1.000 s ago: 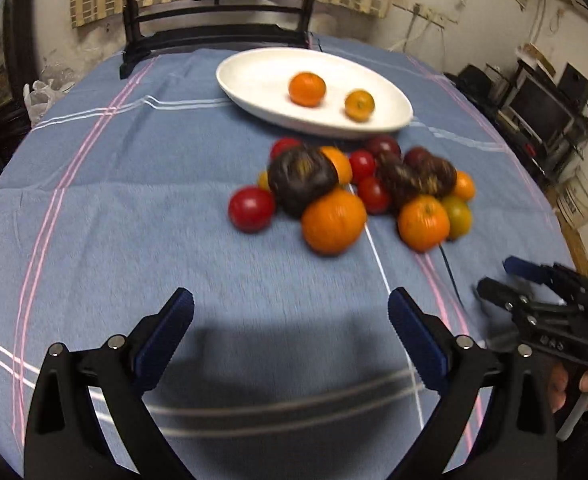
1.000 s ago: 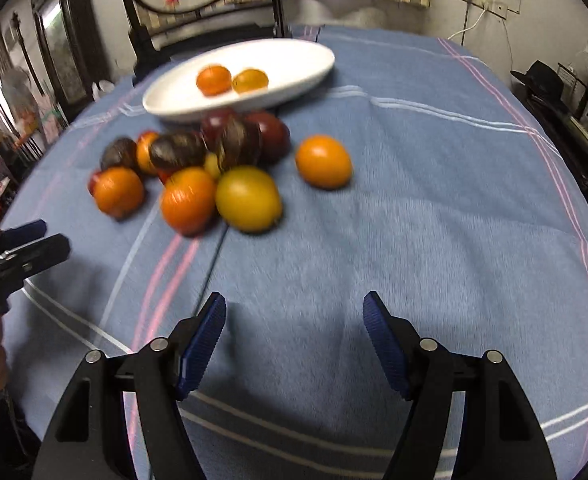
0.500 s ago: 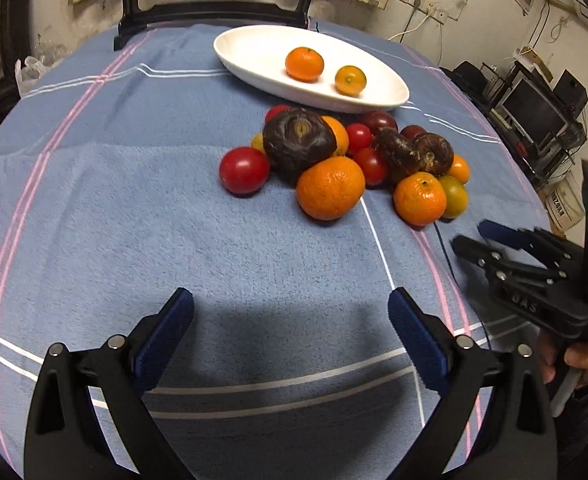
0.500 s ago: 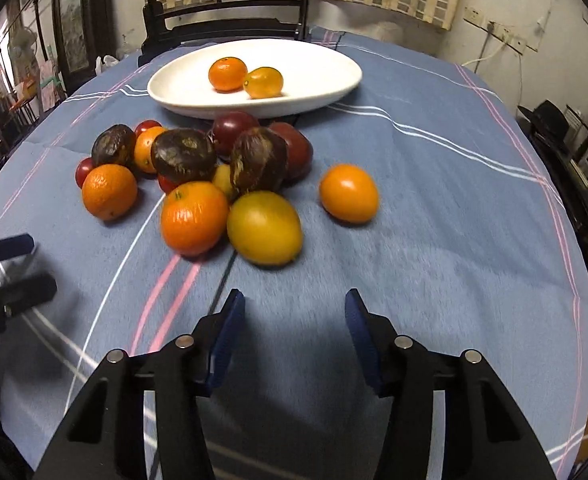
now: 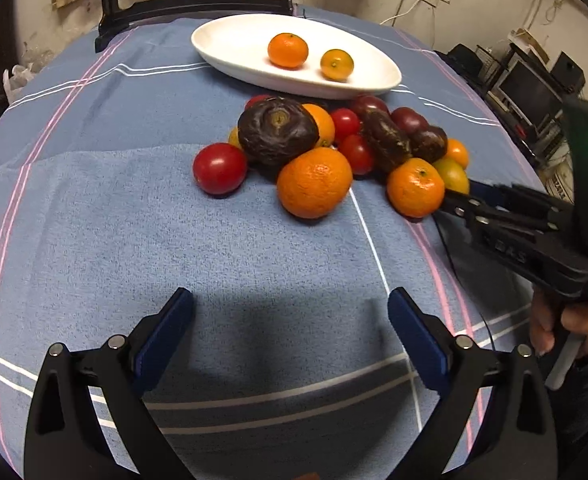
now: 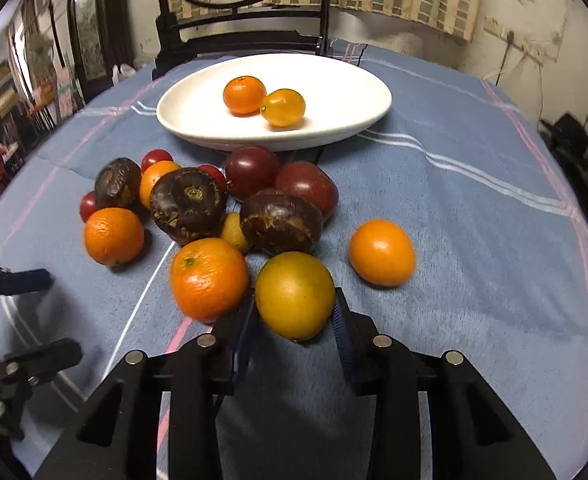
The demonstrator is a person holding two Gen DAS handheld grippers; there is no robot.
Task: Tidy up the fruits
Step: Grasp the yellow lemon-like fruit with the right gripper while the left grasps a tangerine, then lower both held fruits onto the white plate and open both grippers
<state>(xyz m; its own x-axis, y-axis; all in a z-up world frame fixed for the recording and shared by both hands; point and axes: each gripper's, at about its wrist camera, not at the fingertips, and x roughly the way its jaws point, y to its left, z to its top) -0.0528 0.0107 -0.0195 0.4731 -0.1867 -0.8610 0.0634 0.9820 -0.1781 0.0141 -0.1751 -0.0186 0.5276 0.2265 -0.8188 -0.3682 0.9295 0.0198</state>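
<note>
Now we are closing the right tool [image 6: 294, 320] around the yellow-green citrus fruit [image 6: 295, 295] at the near edge of the pile, its blue pads sitting on either flank of the fruit. Whether both pads are already pressing on the skin is hard to tell from the right wrist view, since the fruit hides the contact line; it looks very close to a pinch. We are taking this one because it lies at the outside of the heap, just beside a mandarin [image 6: 209, 279], so the tool can straddle it without nudging the dark wrinkled fruits [image 6: 279, 223] behind.

Our left tool [image 5: 289, 340] is hanging spread wide over bare blue tablecloth [image 5: 93, 240], holding nothing, well short of the pile; we are keeping it clear so the two tools do not crowd each other.

The white oval dish [image 6: 197, 104] is sitting at the far side of the table, touching none of the loose fruit, and it is already carrying an orange mandarin [image 6: 244, 95] and a small yellow fruit [image 6: 283, 107]. We are judging that dish to be the collecting place, with most of the sorting yet undone.
</note>
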